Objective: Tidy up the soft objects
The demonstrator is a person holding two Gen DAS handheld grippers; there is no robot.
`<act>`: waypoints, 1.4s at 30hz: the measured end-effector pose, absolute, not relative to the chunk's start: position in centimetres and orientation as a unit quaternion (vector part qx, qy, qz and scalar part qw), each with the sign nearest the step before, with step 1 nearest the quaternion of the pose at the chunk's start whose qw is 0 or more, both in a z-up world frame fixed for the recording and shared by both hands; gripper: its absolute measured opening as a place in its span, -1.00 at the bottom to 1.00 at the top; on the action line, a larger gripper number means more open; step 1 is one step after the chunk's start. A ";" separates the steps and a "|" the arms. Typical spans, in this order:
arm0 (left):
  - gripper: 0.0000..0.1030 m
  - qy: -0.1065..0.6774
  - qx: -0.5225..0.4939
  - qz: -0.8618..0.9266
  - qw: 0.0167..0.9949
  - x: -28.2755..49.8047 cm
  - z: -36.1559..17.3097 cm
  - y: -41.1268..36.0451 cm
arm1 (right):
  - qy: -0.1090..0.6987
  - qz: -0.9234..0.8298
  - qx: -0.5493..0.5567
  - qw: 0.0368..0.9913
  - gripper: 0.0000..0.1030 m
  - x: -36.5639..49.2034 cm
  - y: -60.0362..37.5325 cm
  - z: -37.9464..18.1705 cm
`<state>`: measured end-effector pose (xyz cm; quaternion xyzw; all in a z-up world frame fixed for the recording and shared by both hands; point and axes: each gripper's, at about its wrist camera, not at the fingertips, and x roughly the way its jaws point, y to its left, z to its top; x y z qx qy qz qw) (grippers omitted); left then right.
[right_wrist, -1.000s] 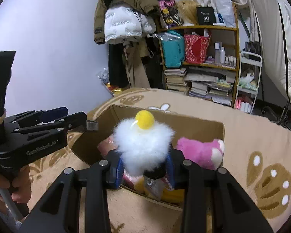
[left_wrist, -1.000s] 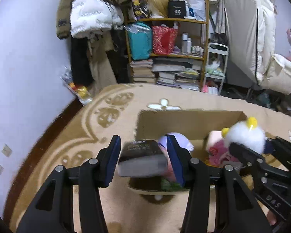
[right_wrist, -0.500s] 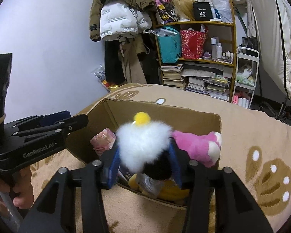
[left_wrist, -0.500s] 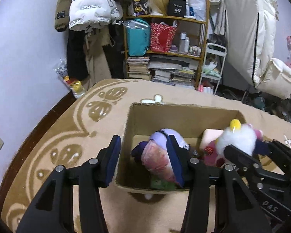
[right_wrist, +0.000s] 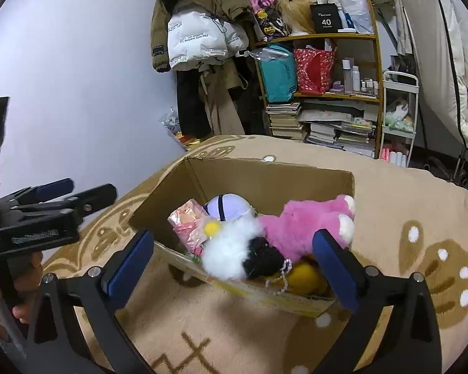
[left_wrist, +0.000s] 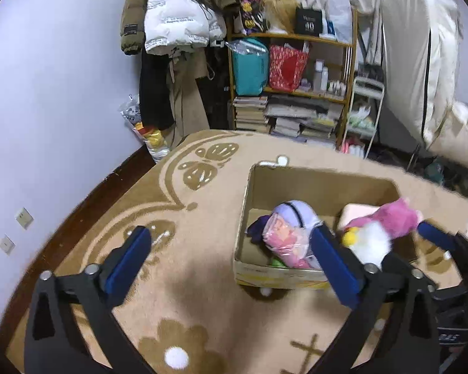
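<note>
An open cardboard box (left_wrist: 321, 184) (right_wrist: 265, 180) stands on the rug. In it lie a white fluffy toy with a yellow pompom (right_wrist: 231, 249) (left_wrist: 369, 243), a pink plush (right_wrist: 309, 224) (left_wrist: 393, 218), a lilac round plush (right_wrist: 227, 205) (left_wrist: 296, 213), a pink wrapped packet (left_wrist: 282, 243) (right_wrist: 188, 222) and a yellow item (right_wrist: 305, 275). My left gripper (left_wrist: 234, 265) is open and empty, in front of the box's left side. My right gripper (right_wrist: 234, 265) is open and empty, just in front of the box, above the white toy.
A beige patterned rug (left_wrist: 187, 296) covers the floor. A cluttered wooden shelf (left_wrist: 293, 71) with books and bags, hanging coats (left_wrist: 177, 31) and a white trolley (right_wrist: 399, 109) stand against the far wall. A white padded cover (left_wrist: 427, 78) hangs at right.
Both grippers have opened wide. The left one let go of the packet and the right one let go of the white fluffy toy; both things now lie in the box.
</note>
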<state>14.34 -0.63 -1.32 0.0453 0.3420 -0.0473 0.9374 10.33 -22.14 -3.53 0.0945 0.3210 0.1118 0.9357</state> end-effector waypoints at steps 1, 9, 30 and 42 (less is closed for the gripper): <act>0.99 0.339 0.033 -0.051 0.939 13.9 -0.9 -0.3 | 0.321 0.107 0.096 0.936 1.00 10.0 -22.2 -3.3; 0.99 0.310 0.030 -0.049 0.949 10.4 2.3 0.6 | 0.301 0.080 0.080 0.947 1.00 6.3 -22.9 0.0; 0.99 0.238 0.059 -0.032 0.969 -0.1 6.2 1.8 | 0.217 0.055 0.073 0.972 1.00 -3.6 -25.1 5.2; 0.99 0.238 0.062 -0.042 0.969 -1.7 3.6 0.9 | 0.192 0.052 0.088 0.976 1.00 -5.8 -25.3 3.3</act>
